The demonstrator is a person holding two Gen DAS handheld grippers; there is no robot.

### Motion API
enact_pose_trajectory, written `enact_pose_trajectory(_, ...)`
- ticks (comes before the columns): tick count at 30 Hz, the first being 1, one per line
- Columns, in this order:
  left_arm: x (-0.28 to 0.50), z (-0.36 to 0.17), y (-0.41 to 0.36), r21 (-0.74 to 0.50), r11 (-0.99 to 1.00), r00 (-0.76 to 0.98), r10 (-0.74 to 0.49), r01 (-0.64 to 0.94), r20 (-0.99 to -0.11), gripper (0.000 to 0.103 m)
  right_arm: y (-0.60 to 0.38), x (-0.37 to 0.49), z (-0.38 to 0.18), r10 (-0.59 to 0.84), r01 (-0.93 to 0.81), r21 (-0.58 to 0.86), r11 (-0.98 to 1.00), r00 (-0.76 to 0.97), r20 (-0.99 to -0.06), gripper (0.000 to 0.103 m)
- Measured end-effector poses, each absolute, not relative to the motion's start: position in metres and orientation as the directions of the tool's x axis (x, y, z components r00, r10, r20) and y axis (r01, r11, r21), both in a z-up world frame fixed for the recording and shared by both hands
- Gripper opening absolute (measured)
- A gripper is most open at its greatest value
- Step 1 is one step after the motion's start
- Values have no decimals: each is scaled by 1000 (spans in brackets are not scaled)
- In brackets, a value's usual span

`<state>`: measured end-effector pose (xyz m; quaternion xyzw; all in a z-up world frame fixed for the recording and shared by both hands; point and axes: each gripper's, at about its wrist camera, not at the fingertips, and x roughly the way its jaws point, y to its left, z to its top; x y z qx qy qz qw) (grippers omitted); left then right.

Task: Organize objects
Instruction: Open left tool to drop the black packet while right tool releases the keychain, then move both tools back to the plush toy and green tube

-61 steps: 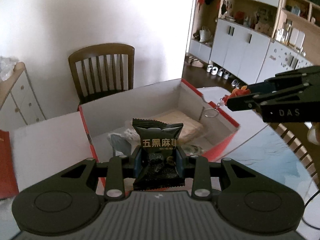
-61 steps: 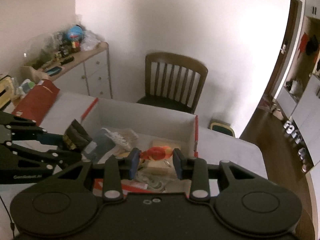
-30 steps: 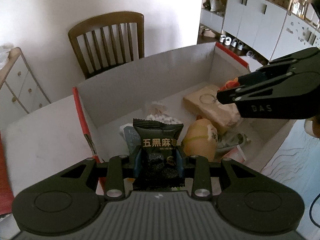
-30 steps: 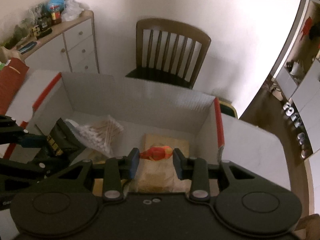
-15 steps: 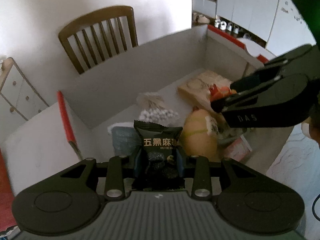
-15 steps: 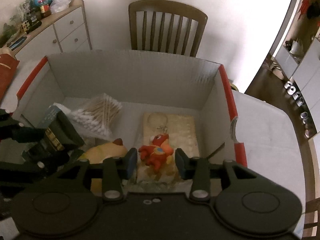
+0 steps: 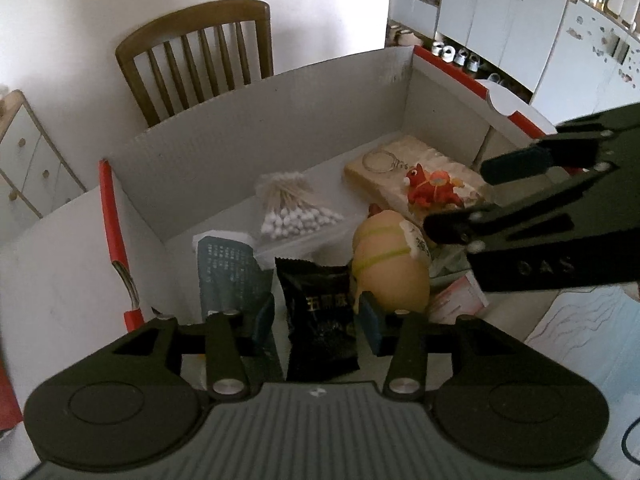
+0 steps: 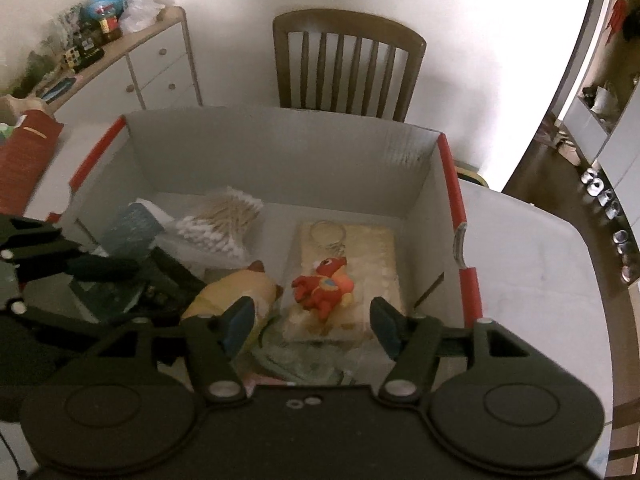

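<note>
Both hand-held grippers are opening: black snack packet (image 7: 320,312) and red keychain toy (image 8: 322,284) now lie loose in box (image 8: 280,148).

Both are tilting steeply downward, side by side: left hand-held gripper (image 7: 316,318) jaws opening, right hand-held gripper (image 8: 312,320) jaws opening wider

White tabletop (image 8: 532,264) carrying an open red-edged white cardboard box (image 8: 280,152), a flat red package (image 8: 24,160) lying at its left edge
</note>
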<state>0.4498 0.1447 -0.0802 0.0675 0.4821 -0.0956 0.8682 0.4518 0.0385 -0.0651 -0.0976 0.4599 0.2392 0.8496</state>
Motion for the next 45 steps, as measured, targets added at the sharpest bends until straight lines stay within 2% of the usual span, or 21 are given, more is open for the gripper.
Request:
enact_pose_trajectory(5,445,-73,146,-21,977,535,-134,211,-834,58,32,441,-51,342,-510,65,858,471,-813,67)
enact_pose_trajectory(9,437,-65,142,-16,976,562,-138,216,-815,77,24,432,-40,364,-518,79,852,477,-800,68)
enact_pose_trajectory(13,427,-56,140,-1,976,585,-131,217,-801,77,16,424,-27,385,-523,91,847,486,-784,69)
enact_pose_trajectory(32,357,0,139,-74,979,672,-184,190,-718,77,-25,358,22,472,-566,126,815,523,-710,72)
enact_pose_trajectory(45,295,19,123,-88,978,701,-196,188,-685,81,-63,300,34,513,-588,143,796,531,-674,82)
